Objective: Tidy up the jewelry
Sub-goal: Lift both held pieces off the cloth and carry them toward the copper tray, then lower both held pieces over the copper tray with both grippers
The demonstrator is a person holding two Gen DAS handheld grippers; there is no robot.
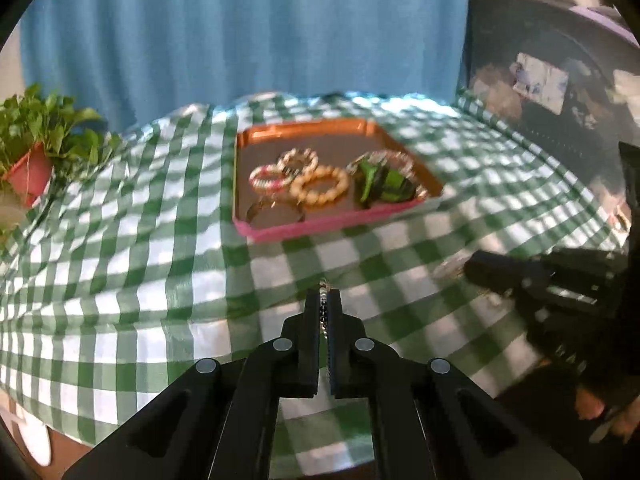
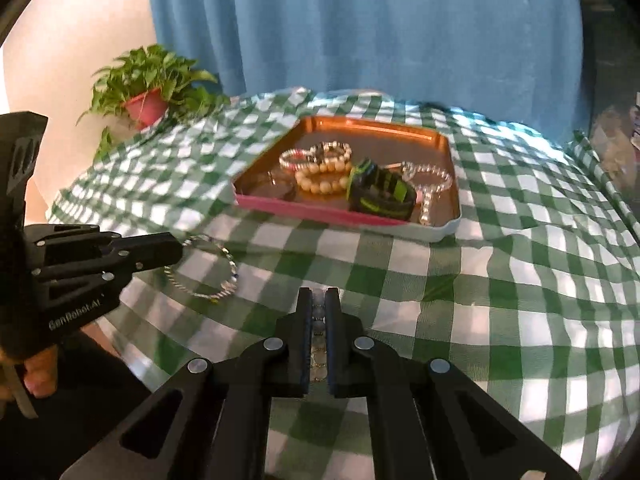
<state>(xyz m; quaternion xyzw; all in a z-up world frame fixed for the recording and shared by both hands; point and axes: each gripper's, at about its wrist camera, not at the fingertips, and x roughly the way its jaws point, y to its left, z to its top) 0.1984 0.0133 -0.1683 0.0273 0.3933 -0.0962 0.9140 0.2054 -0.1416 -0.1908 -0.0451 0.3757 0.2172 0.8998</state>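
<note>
Two grippers are in play above the green-and-white checked surface (image 2: 500, 264). My left gripper (image 1: 329, 294) has its fingers pressed together on a thin silvery chain bracelet (image 2: 208, 268); from the right wrist view I see that bracelet dangling as a loop from the left tips, just over the cloth. My right gripper (image 2: 319, 294) is likewise clamped, with a strand of small clear beads (image 2: 319, 340) pinched between its pads and running back along the gap. Farther back on the surface sits the pink-edged tray (image 2: 304, 210) with a coppery floor, holding a cream beaded bracelet (image 2: 322, 182), a pale bracelet with red touches (image 1: 267, 179), a black-and-green strap (image 2: 380, 192) and a clear bead string (image 2: 430, 184), all bunched close together. Off to the left a potted plant (image 2: 150, 80) stands by the blue curtain (image 2: 360, 20).
</note>
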